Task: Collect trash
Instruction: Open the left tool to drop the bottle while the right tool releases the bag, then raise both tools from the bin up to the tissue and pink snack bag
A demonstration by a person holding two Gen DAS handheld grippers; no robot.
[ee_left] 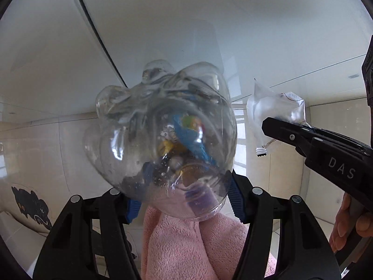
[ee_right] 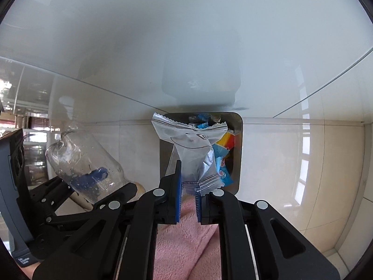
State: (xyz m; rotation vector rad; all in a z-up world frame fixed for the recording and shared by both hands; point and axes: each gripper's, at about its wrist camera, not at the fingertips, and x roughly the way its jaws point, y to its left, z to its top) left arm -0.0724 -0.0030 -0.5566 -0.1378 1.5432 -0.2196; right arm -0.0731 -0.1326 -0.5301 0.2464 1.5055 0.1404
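My left gripper (ee_left: 184,200) is shut on a crushed clear plastic bottle (ee_left: 163,140), held up in the air with its base toward the camera. The bottle also shows at the left of the right wrist view (ee_right: 86,163). My right gripper (ee_right: 188,196) is shut on a silver foil wrapper (ee_right: 193,147), held upright in front of a dark trash bin (ee_right: 239,154). The bin holds several blue and orange wrappers (ee_right: 223,154). The wrapper and right gripper also appear in the left wrist view (ee_left: 275,109).
A white cabinet or wall panel (ee_right: 186,46) rises behind the bin. Glossy beige floor tiles (ee_right: 291,163) surround it. Pink fleece fabric (ee_right: 186,245) lies below both grippers. A black cat sticker (ee_left: 30,205) shows at lower left.
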